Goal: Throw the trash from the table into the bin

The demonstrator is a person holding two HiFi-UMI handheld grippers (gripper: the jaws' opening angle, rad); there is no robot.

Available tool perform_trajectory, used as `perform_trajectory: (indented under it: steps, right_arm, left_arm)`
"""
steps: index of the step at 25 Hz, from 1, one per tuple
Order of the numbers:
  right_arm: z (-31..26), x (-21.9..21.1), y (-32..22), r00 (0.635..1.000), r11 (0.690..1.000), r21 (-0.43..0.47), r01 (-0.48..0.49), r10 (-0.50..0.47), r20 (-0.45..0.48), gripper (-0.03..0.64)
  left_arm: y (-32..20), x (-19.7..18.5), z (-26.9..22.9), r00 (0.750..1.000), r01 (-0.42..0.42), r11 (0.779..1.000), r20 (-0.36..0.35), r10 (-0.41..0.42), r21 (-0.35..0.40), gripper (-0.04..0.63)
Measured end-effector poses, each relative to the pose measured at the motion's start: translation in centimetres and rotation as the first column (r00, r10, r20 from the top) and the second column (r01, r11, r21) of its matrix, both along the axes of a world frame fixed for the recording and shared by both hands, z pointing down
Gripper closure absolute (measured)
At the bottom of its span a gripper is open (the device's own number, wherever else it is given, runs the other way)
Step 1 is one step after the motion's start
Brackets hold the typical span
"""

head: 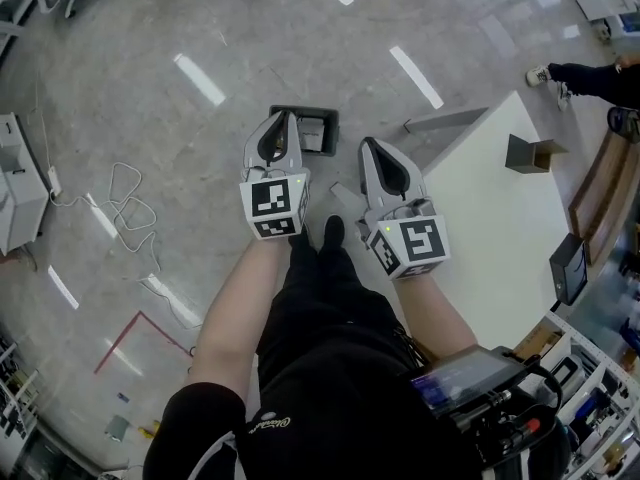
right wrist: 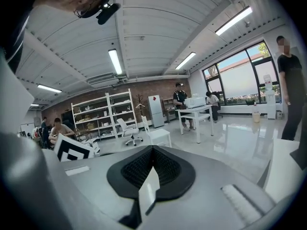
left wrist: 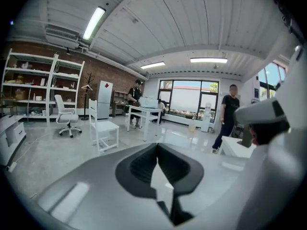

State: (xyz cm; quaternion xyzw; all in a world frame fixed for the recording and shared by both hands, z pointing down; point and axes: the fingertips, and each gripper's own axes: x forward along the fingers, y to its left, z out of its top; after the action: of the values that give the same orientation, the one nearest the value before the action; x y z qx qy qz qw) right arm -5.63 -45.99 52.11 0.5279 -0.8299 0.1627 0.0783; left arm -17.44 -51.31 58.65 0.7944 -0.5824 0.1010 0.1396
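Note:
In the head view a dark square bin (head: 330,119) stands on the grey floor beside the white table (head: 490,238), with white trash (head: 313,134) inside it. My left gripper (head: 287,118) is held over the bin's left side, jaws shut with nothing between them. My right gripper (head: 367,146) is held between the bin and the table's corner, also shut and empty. A small brown cardboard piece (head: 532,154) stands on the table's far end. Both gripper views look level across the room over shut jaws, the left gripper (left wrist: 157,145) and the right gripper (right wrist: 152,148).
A white cable (head: 125,200) loops on the floor at the left. A person's feet (head: 545,72) show beyond the table. The left gripper view shows a white chair (left wrist: 103,127), a white desk (left wrist: 144,113) and a standing person (left wrist: 229,115). Shelves (right wrist: 100,113) line the brick wall.

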Motion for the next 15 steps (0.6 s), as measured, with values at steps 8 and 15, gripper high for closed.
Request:
perform_trajectory:
  steps: [8,15]
  right_arm:
    - [-6.6,-1.8,-0.1,0.999,0.99,0.132,0.042,-0.045,0.023,0.615]
    - [-12.2,-2.2,1.5,0.997,0.974,0.219,0.059,-0.068,0.033,0.615]
  left_arm:
    - [3.6,-0.1,-10.6,0.999,-0.007,0.996,0.033,0.004,0.085,0.586]
    - [6.3,-0.2,-17.6,0.999,-0.002,0.984,0.047,-0.007,0.177,0.586]
